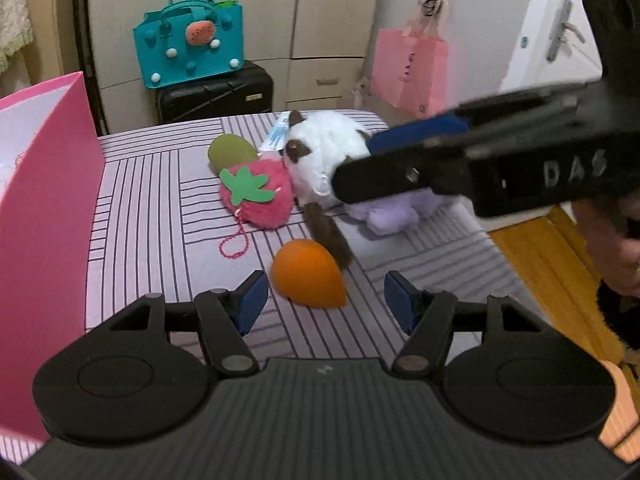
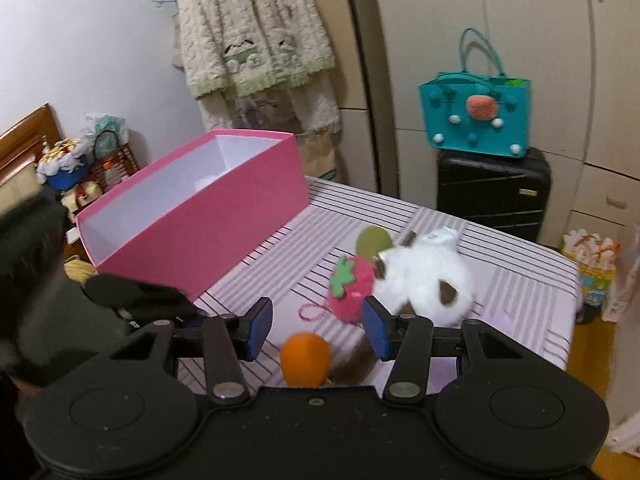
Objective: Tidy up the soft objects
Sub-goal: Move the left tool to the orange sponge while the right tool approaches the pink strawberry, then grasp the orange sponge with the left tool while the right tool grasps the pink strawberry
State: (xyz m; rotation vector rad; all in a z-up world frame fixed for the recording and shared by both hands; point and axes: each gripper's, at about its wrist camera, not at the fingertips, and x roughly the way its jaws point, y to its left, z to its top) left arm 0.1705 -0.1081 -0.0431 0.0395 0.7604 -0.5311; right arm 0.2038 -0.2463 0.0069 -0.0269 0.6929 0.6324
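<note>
Left wrist view: the left gripper [image 1: 324, 300] is held spread and empty just before the orange soft toy [image 1: 308, 278] on the striped surface [image 1: 160, 216]. The right gripper [image 2: 316, 328] is likewise spread, empty. The toy's rounded shape could be squeezed out sideways if closed on off-centre.

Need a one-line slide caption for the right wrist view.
Open right gripper above an orange soft egg, with strawberry plush, white plush cat and pink box beyond.

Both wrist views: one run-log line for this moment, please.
left claw: open, empty | right claw: open, empty | orange toy: on bed, nearest both claws | pink box: open
</note>
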